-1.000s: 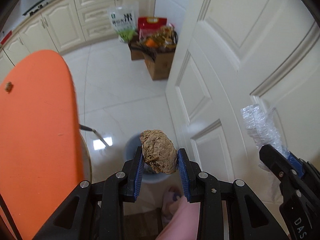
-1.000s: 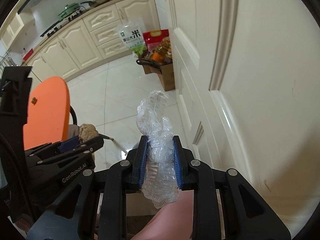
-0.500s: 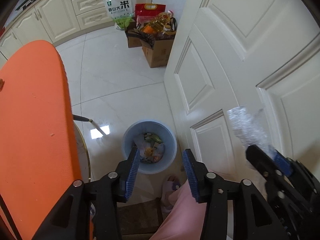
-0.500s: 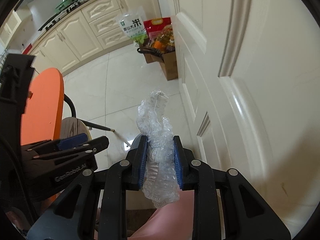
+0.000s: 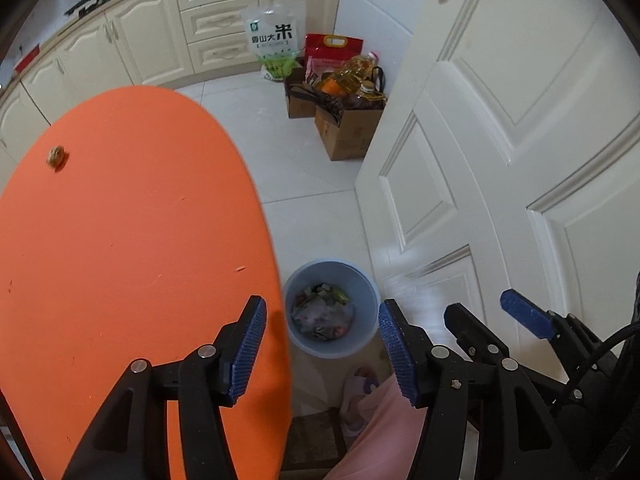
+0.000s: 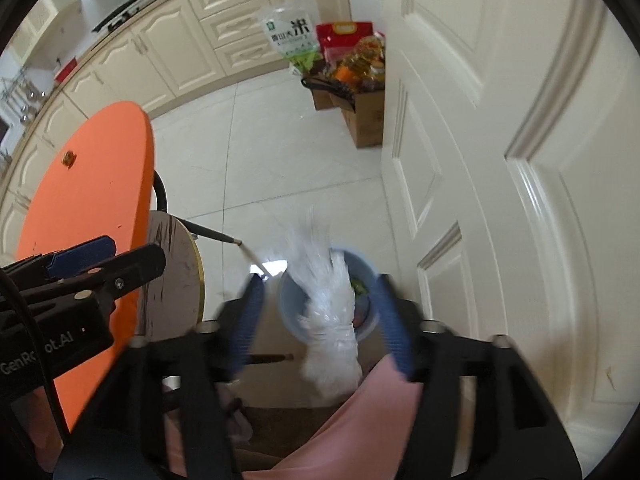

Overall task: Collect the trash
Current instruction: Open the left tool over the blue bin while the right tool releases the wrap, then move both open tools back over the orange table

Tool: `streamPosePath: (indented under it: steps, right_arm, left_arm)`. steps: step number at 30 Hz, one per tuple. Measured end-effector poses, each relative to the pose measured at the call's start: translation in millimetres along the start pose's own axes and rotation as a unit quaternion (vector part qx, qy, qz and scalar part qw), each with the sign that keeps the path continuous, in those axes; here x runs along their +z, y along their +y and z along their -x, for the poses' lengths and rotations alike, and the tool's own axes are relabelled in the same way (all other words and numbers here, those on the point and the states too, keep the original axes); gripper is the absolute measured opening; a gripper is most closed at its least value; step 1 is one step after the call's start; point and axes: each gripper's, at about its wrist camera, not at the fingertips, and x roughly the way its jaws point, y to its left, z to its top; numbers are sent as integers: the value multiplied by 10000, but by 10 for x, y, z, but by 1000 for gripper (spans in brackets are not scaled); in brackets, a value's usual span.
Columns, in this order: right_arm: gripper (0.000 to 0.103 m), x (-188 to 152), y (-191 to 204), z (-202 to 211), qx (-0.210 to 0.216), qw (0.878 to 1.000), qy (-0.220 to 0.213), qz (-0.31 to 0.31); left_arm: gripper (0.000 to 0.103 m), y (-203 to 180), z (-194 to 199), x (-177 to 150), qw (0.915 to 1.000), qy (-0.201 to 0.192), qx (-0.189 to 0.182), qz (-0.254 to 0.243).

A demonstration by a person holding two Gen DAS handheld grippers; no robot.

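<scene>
A blue bin (image 5: 297, 280) with mixed trash inside stands on the white floor by the door. My left gripper (image 5: 322, 311) hangs above it and beside the orange table (image 5: 120, 240), jaws opening, nothing between them. A small brown scrap (image 5: 56, 156) lies far back on the table. In the right wrist view my right gripper (image 6: 318, 282) is blurred and its jaws are opening. Crumpled clear plastic wrap (image 6: 328, 304) hangs loose between them over the bin (image 6: 286, 296), with neither pad pressing on it. The left gripper (image 6: 138, 251) shows at the left there.
A white panelled door (image 5: 500, 160) stands close on the right. Cardboard boxes (image 5: 348, 132) of groceries and a rice bag (image 5: 274, 44) sit by cream cabinets. A round wooden stool (image 6: 172, 276) is under the table. Pink clothing (image 5: 380, 432) and a slipper (image 5: 356, 396) lie below.
My left gripper let go of the brown lump, opened wider and shifted toward the table. My right gripper opened off the plastic wrap, which now drops toward the bin.
</scene>
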Motion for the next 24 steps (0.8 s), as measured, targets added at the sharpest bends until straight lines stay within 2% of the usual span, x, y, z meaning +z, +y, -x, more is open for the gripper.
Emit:
streamPosePath:
  steps: [10,16,24]
  right_arm:
    - [63,0,189,32,-87,9998,145,123]
    - [65,15,300,146,-132,9996,48,246]
    - [72,50,599,319,-76,9988,-149,454]
  left_arm:
    - [55,356,124,2,9994,106,-114,307]
    - [55,588,245,2,9987,35,-122,503]
    - [55,859,472,-176,9971,-61,-147,746]
